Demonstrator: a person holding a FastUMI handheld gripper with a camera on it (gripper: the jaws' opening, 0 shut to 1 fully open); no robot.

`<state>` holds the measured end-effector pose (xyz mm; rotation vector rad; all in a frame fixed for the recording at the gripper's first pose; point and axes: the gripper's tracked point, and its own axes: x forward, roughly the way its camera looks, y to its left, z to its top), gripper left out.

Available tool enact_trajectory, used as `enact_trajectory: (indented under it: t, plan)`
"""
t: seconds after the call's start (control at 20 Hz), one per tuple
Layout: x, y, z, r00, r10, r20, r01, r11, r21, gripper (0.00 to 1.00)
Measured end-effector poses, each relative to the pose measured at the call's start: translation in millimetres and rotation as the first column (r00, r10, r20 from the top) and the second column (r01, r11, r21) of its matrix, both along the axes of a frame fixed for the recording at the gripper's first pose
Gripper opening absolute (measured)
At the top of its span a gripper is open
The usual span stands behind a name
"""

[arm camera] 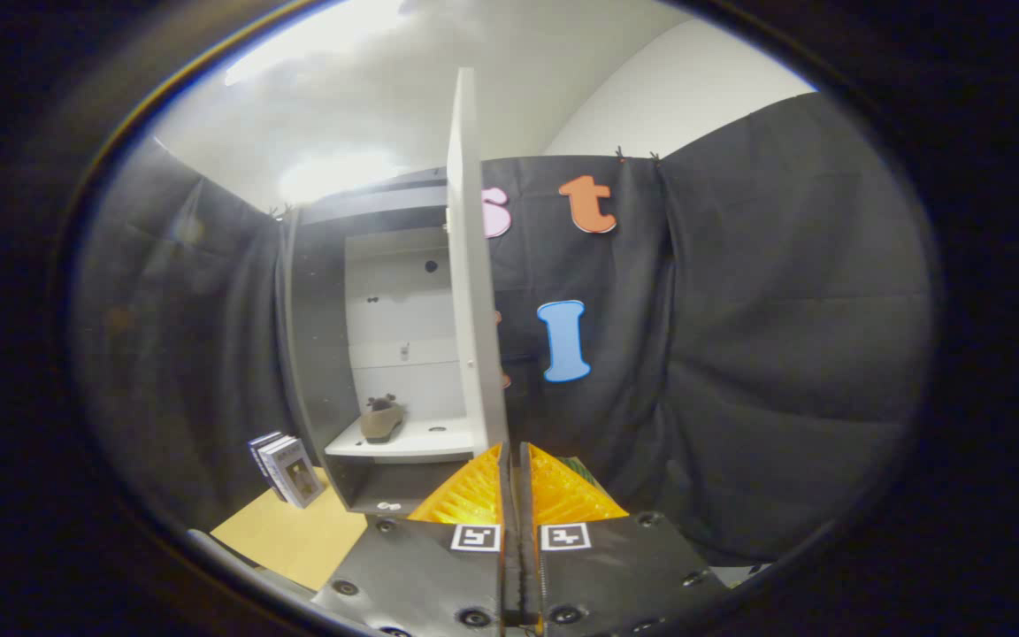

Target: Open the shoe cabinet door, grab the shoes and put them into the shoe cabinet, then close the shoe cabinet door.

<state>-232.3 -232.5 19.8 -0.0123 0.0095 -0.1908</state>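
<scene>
The shoe cabinet stands just ahead and to the left, dark-sided with a white interior. Its white door is swung open and I see it edge-on, straight ahead of the fingers. A brown shoe sits on the white shelf inside. My gripper has its yellow fingers pressed together with only a thin slit between them. The tips lie right at the lower part of the door's edge, and nothing is held between them. Whether they touch the door I cannot tell.
A few books lean upright on the wooden tabletop just left of the cabinet. Black cloth walls close in on the left, behind and to the right of the door. A lower cabinet compartment is open below the shelf.
</scene>
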Motion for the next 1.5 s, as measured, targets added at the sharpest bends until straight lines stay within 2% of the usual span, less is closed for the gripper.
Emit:
enact_trajectory:
  t: [0.25,0.5,0.65,0.85,1.05,1.15,1.4,1.5]
  plan:
    - [13,57,-33,0.989,0.126,-0.076,-0.125,0.992,0.023,0.02]
    - [38,103,-106,0.948,0.223,-0.226,-0.204,0.974,0.104,0.02]
    - [52,112,-153,0.924,0.221,-0.314,-0.19,0.974,0.125,0.1]
    - [73,124,-221,0.869,0.215,-0.445,-0.162,0.974,0.155,0.17]
    - [94,134,-286,0.808,0.201,-0.554,-0.136,0.978,0.156,0.15]
    - [102,135,-311,0.785,0.184,-0.591,-0.121,0.982,0.144,0.22]
    - [110,131,-370,0.716,0.14,-0.684,-0.075,0.989,0.124,0.22]
    - [109,129,-392,0.685,0.122,-0.718,-0.064,0.992,0.108,0.27]
